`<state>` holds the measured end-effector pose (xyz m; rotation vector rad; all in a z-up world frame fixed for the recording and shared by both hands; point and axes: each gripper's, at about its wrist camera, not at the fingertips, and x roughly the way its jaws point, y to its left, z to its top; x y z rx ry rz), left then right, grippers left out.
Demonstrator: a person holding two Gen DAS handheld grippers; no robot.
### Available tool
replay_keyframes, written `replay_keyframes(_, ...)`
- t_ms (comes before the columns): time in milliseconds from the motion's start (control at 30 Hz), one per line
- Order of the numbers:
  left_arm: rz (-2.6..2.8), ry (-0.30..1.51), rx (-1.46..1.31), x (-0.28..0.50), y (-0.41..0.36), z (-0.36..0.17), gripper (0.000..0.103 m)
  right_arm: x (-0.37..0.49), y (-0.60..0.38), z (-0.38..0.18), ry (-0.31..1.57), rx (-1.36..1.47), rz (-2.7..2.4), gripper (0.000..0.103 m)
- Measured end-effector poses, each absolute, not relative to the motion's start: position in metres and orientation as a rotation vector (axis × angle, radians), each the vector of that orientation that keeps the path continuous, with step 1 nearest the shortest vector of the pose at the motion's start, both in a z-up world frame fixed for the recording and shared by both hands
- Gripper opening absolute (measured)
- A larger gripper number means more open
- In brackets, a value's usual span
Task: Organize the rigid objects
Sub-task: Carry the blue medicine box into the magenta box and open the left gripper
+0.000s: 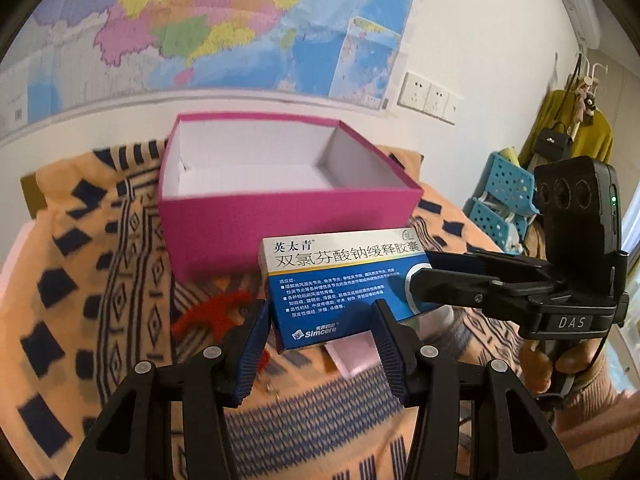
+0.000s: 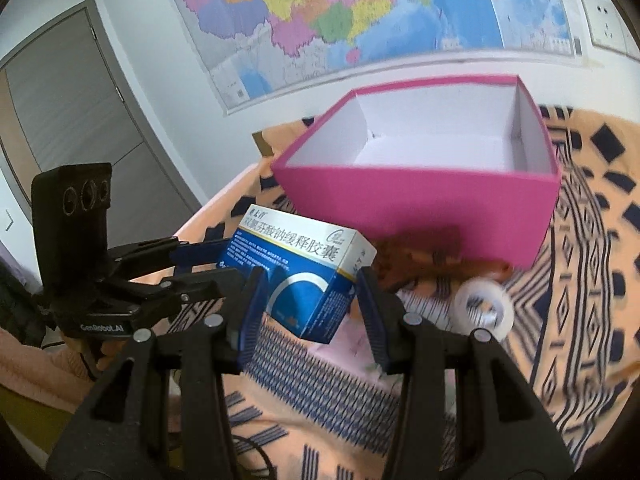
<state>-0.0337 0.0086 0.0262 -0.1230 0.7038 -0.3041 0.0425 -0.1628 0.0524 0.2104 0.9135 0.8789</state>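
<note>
Both grippers are gripping one blue-and-white cardboard medicine carton (image 1: pixel 340 288): the left gripper (image 1: pixel 320 348) across its near end, the right gripper (image 2: pixel 308 304) likewise. It is hanging mid-frame, before the open pink cardboard box (image 1: pixel 280 232). Best to lift level over the rim. An orange patterned cloth (image 1: pixel 100 280) is covering the surface; a wall map (image 1: pixel 200 20) is filling the upper frame.

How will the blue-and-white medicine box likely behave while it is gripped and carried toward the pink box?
The medicine box is thin cardboard with crisp edges, so it is probably stiff but crushable under a hard squeeze. It looks light for its size. Its glossy printed faces may slip, though the left gripper and right gripper have ribbed pads.
</note>
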Motion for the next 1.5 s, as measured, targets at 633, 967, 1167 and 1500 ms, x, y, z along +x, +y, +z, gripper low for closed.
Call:
replay_keyframes(633, -0.244, 0.634, -0.070, 0.025, 0.015, 0.063, 0.052, 0.113, -0.154, 0.082, 0.827, 0.245, 0.857, 0.049)
replay_keyframes(967, -0.200, 0.677, -0.103, 0.075, 0.029, 0.060, 0.052, 0.164, -0.140, 0.070, 0.878, 0.281, 0.824, 0.049)
replay_keyframes(1167, -0.150, 0.725, -0.105, 0.104, 0.036, 0.047, 0.052, 0.190, -0.125, 0.053, 0.934, 0.276, 0.789, 0.049)
replay_keyframes(1500, -0.088, 0.795, -0.152, 0.141, 0.051, 0.031, 0.052, 0.223, -0.102, 0.026, 1.026, 0.261, 0.714, 0.052)
